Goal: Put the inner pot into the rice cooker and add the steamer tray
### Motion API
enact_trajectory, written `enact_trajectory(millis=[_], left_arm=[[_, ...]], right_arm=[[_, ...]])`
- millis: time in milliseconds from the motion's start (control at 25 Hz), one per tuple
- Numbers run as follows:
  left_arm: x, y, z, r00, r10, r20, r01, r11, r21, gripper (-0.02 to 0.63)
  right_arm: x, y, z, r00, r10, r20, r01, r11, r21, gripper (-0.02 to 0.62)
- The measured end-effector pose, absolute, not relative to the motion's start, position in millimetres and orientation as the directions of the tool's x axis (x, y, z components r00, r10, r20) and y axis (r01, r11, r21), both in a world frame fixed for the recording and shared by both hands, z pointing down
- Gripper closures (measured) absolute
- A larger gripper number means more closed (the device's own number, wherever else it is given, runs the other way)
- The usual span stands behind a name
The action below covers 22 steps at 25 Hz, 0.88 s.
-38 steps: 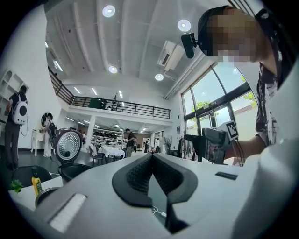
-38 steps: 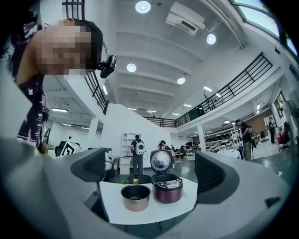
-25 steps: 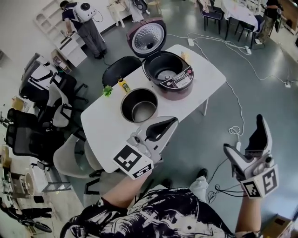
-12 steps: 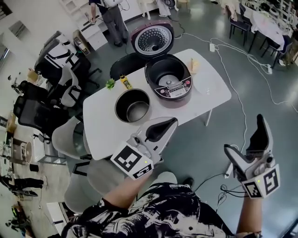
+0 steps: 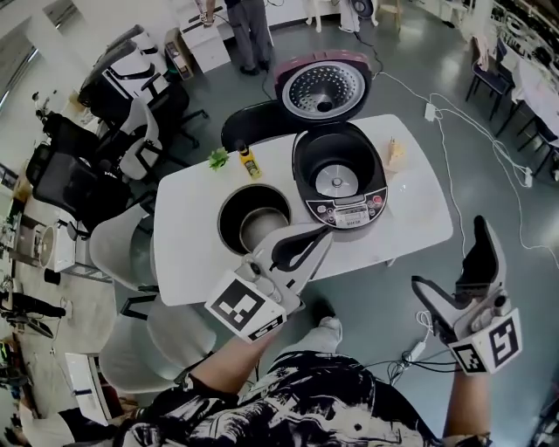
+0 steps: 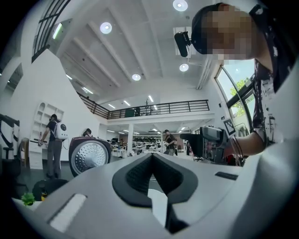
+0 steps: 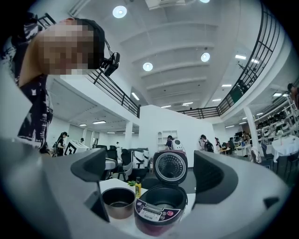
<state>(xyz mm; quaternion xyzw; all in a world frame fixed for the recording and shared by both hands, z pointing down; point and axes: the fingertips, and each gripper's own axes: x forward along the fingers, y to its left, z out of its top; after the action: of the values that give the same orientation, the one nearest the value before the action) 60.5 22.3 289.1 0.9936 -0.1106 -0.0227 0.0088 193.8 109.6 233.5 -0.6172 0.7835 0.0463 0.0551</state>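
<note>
The dark red rice cooker (image 5: 339, 179) stands open on the white table (image 5: 419, 205), its lid (image 5: 327, 87) tipped back and its well bare. The metal inner pot (image 5: 253, 218) sits on the table just left of it. My left gripper (image 5: 325, 231) hovers shut and empty over the table's near edge, close to the pot. My right gripper (image 5: 452, 260) is open and empty, off the table to the right above the floor. In the right gripper view, the pot (image 7: 118, 201) and cooker (image 7: 159, 210) lie ahead between the fingers. I see no steamer tray.
A yellow bottle (image 5: 251, 161) and a small green plant (image 5: 218, 158) stand behind the pot, and a small tan item (image 5: 396, 155) lies right of the cooker. Office chairs (image 5: 131, 253) crowd the table's left side. Cables (image 5: 454, 113) trail over the floor. A person (image 5: 249, 26) stands far back.
The head view has swung, so the table and cooker now sit further right and lower in it. Both grippers keep their poses: left shut, right open.
</note>
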Motion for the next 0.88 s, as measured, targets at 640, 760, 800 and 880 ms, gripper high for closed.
enact_trajectory(millis=[640,760,800,880], left_arm=[[68,-125,286,0.894,-0.447,-0.025,-0.446,-0.894,0.037,0.601],[69,-131,284,0.851,-0.525,-0.014,-0.525,-0.851,0.029,0.601],[67,-133,283,0.834,-0.551,-0.013,-0.55,-0.834,0.032,0.601],[62,-137,283,0.805,-0.593,-0.014,-0.592,-0.805,0.042,0.601]], right_arm=[[228,-73,231,-0.459,-0.883,-0.103,-0.888,0.46,0.01,0.046],[235,-90,231,-0.531,-0.84,-0.107,-0.845,0.534,-0.001,0.046],[235,-96,231,-0.555,-0.825,-0.108,-0.829,0.559,-0.005,0.046],[231,-106,231,-0.595,-0.796,-0.114,-0.8,0.6,-0.012,0.046]])
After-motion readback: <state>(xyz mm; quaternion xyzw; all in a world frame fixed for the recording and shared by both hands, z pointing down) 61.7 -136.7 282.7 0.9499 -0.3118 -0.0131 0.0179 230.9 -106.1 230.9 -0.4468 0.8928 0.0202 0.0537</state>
